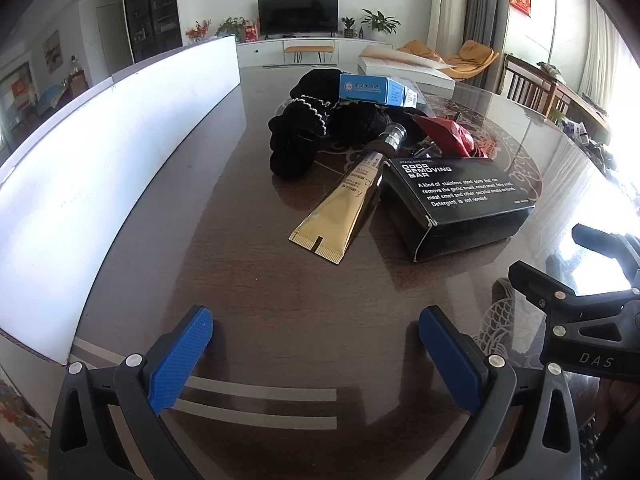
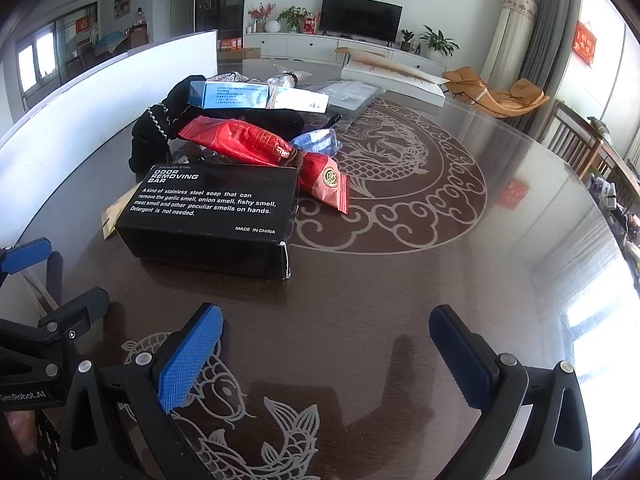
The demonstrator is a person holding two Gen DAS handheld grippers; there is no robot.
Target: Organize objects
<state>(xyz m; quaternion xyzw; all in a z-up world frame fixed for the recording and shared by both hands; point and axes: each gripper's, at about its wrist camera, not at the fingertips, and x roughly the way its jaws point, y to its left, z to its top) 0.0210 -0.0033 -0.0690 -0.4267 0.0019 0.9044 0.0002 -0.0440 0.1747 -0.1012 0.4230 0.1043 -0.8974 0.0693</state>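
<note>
A pile lies on the dark table: a black "Odor Removing Bar" box [image 1: 456, 200] [image 2: 212, 216], a gold tube [image 1: 344, 204] beside it, black fabric with white trim [image 1: 308, 136] [image 2: 156, 128], a blue box [image 1: 374, 88] [image 2: 232, 94] on top, and a red packet [image 2: 264, 152] [image 1: 452, 136]. My left gripper [image 1: 316, 344] is open and empty, short of the tube. My right gripper [image 2: 326, 344] is open and empty, in front of the black box; it also shows in the left wrist view [image 1: 580, 300].
A white board [image 1: 100, 176] [image 2: 80, 120] stands along the table's left edge. A flat white box [image 2: 394, 76] [image 1: 404, 66] lies at the far side. Clear plastic wrappers [image 2: 316, 140] lie behind the red packet. The glass table top [image 2: 440, 264] bears a dragon and fish pattern.
</note>
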